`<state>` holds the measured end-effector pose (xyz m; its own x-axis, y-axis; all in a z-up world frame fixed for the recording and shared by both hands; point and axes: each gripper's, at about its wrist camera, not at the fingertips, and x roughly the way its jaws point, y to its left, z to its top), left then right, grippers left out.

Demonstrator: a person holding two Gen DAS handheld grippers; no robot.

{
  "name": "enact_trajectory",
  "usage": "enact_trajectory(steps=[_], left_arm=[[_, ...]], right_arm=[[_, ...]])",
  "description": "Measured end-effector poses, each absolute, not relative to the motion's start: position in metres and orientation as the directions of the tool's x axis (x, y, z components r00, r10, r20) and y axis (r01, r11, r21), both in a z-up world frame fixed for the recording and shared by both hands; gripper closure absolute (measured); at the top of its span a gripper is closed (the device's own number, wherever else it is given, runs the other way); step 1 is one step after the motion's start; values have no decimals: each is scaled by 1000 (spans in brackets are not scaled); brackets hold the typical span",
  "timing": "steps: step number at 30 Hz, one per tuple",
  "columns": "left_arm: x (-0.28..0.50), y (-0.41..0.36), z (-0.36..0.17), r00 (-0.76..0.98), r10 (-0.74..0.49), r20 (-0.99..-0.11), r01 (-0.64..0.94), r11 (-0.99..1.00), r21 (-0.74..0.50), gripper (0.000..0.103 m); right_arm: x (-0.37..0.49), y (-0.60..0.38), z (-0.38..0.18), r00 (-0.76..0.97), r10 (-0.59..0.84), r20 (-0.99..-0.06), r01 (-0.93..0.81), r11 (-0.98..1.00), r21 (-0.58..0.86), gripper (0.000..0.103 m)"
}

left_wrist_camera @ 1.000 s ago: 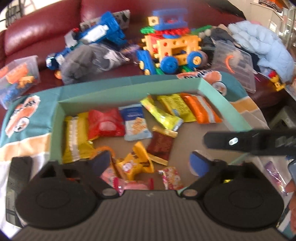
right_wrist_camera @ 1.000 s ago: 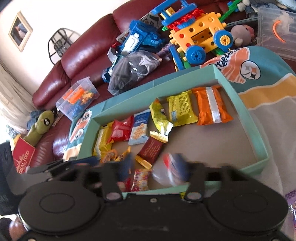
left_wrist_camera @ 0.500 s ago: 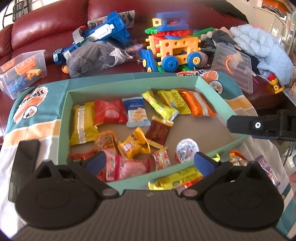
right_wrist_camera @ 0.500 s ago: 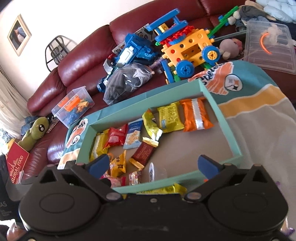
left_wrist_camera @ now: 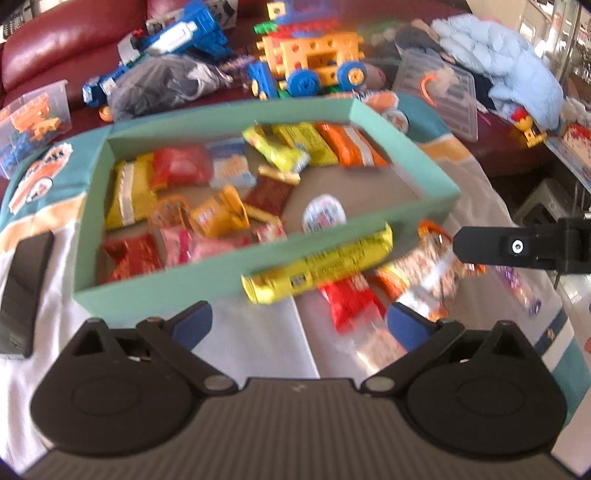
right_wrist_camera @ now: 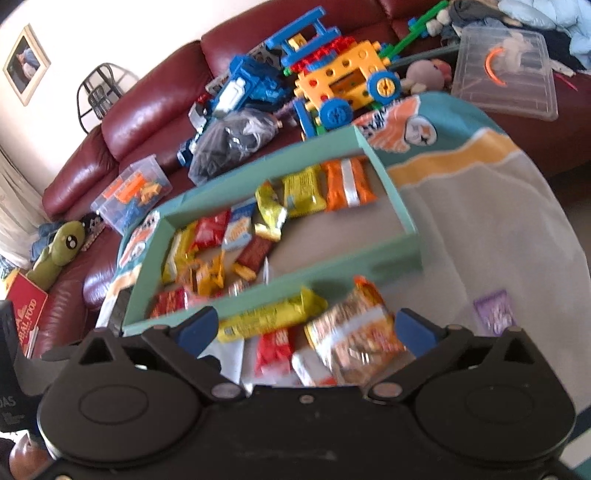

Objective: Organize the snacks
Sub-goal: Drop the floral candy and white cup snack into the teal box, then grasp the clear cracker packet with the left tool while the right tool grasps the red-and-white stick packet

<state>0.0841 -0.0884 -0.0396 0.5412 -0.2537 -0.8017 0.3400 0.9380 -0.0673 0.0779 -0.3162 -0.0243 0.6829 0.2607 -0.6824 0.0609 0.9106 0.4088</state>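
Yellow snack bar [left_wrist_camera: 317, 264] lies lengthwise along box [left_wrist_camera: 221, 269] front wall; both grippers' fingers wide, empty.

snacks [left_wrist_camera: 229, 206] in box [left_wrist_camera: 236, 266] | long packet [left_wrist_camera: 317, 266] before box

Snack packets fill a teal box [left_wrist_camera: 229, 273]; a yellow packet [left_wrist_camera: 317, 264] lies against its near wall.

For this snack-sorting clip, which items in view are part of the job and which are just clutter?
Part of the job:
teal box, already holding snacks
long yellow packet, outside the box
red packet, outside
orange mixed-snack bag, outside
purple packet, outside

Just lying about:
orange toy truck
blue toy
clear lid
green plush
black phone
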Motion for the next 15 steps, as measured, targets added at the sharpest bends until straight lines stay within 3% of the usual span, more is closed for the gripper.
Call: enact_trajectory(steps=[1, 8, 12, 15], left_arm=[[82, -89, -42, 532, -254, -808, 345, 936, -67, 0], [71, -86, -61, 491, -242, -837, 348, 935, -66, 0], [71, -83, -66, 478, -233, -847, 338, 939, -67, 0], [71, -82, -69, 472, -227, -852, 333, 941, -65, 0]], right_arm=[[74, -316, -28, 676, 267, -687, 57, 911, 409, 1], [58, -310, -56, 612, 274, -742, 49, 923, 381, 33], [58, -307, -69, 585, 280, -761, 45, 926, 375, 45], [59, -304, -77, 564, 296, -771, 37, 923, 382, 64]])
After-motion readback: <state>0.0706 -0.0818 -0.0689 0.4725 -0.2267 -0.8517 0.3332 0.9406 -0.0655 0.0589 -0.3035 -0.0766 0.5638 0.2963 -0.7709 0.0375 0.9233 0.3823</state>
